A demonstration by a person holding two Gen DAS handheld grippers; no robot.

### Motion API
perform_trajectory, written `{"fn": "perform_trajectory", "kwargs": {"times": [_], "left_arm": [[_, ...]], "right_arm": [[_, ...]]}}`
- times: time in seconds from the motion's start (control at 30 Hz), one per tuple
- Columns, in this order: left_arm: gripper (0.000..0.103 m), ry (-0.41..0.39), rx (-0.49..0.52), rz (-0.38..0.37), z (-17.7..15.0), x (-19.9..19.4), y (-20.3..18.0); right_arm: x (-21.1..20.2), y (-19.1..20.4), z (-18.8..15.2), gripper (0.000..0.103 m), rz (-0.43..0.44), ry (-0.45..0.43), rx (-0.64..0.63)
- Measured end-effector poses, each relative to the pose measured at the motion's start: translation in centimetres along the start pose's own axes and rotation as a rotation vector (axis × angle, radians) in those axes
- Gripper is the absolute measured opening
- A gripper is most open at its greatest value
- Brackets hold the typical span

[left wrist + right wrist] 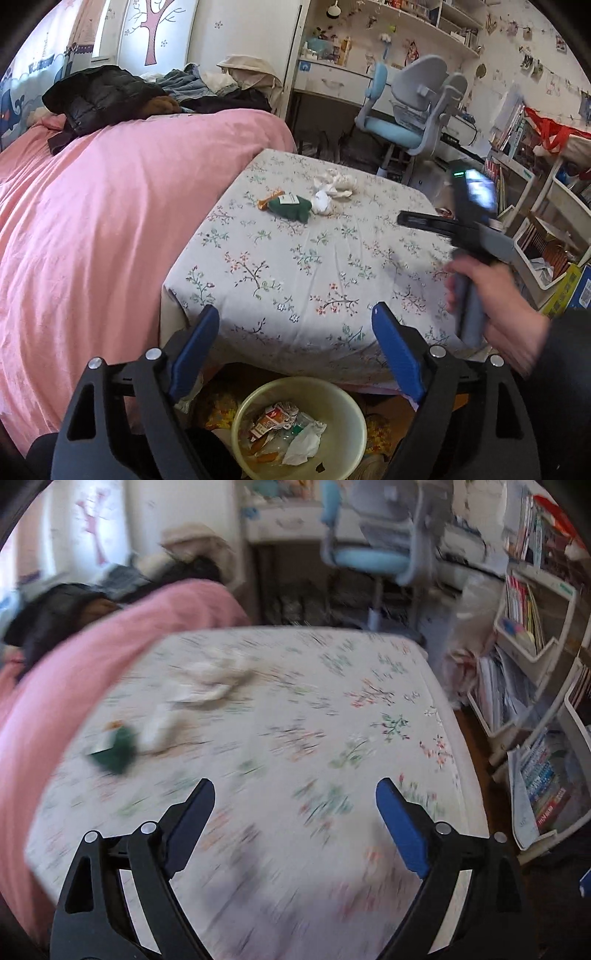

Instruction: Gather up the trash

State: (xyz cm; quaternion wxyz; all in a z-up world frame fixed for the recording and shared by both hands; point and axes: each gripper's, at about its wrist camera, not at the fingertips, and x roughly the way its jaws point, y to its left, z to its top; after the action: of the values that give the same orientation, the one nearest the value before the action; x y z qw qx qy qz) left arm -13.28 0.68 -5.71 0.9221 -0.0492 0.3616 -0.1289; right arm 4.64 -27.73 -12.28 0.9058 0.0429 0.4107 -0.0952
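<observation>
A pink bed [92,221] lies at the left, beside the counter [314,266] with its floral cloth, where an orange wrapper [271,195], a green packet [290,208] and crumpled white tissues [334,188] sit together near the far edge. The left claw [295,317] is spread with nothing between its pads, poised over the counter's near edge above a cream bin [354,417] holding wrappers and tissue. Farther right, the right claw [295,794] hangs spread and empty over the counter; its view is blurred, so the smeared trash [114,749] probably matches those same pieces.
</observation>
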Motion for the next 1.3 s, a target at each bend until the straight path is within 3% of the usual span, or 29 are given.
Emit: {"fn": "perform_trajectory", "kwargs": {"times": [0.17, 0.23, 0.27, 0.37, 0.53, 0.73, 0.83, 0.9, 0.93, 0.97, 1.0, 1.07, 1.1, 1.2, 1.3], "left_arm": [[0.09, -0.024, 0.023, -0.033, 0.5, -1.4, -0.6], [0.091, -0.033, 0.037, -0.046, 0.8, -1.9, -0.6], [0.091, -0.037, 0.037, -0.057, 1.0, -2.1, -0.5], [0.093, -0.043, 0.01, -0.096, 1.5, -2.7, 0.3], [0.095, -0.11, -0.071, -0.12, 1.7, -6.0, 4.4], [0.095, -0.116, -0.206, -0.149, 0.6, -9.3, 10.1], [0.095, -0.106, -0.229, -0.17, 0.1, -11.3, 11.9], [0.097, -0.155, -0.229, -0.195, -0.2, -13.6, 12.9], [0.097, -0.182, -0.279, -0.004, -0.5, -15.1, 13.9], [0.097, -0.181, -0.362, 0.079, -0.8, -15.8, 15.9], [0.097, -0.194, -0.407, 0.068, -1.1, -16.1, 17.3], [0.097, -0.217, -0.482, -0.072, -1.2, -17.1, 21.7], [0.097, -0.239, -0.489, -0.065, -0.9, -17.9, 23.1], [0.097, -0.411, -0.502, 0.071, -1.2, -21.2, 25.3], [0.097, -0.37, -0.446, 0.043, -0.7, -20.8, 24.4]], "right_arm": [[6.0, -0.3, 1.5, 0.088, -0.067, 0.094, 0.004], [6.7, -0.4, 2.4, 0.09, -0.066, 0.08, 0.039], [7.4, -0.2, 2.8, 0.096, -0.075, 0.097, 0.035], [8.1, -0.3, 3.1, 0.096, -0.071, 0.104, 0.059], [8.0, -0.4, 3.1, 0.096, -0.077, 0.104, 0.074], [8.1, -0.5, 3.1, 0.096, -0.077, 0.104, 0.073], [8.1, -0.5, 3.1, 0.096, -0.077, 0.104, 0.073], [8.1, -0.4, 3.1, 0.096, -0.077, 0.104, 0.073], [8.1, -0.4, 3.1, 0.096, -0.077, 0.104, 0.074], [8.0, -0.4, 3.1, 0.096, -0.077, 0.104, 0.074], [8.0, -0.4, 3.1, 0.096, -0.077, 0.104, 0.073], [8.0, -0.5, 3.2, 0.096, -0.077, 0.104, 0.074], [8.0, -0.4, 3.1, 0.096, -0.077, 0.104, 0.074], [8.0, -0.3, 3.1, 0.096, -0.077, 0.104, 0.073], [8.1, -0.4, 3.2, 0.096, -0.077, 0.104, 0.074]]}}
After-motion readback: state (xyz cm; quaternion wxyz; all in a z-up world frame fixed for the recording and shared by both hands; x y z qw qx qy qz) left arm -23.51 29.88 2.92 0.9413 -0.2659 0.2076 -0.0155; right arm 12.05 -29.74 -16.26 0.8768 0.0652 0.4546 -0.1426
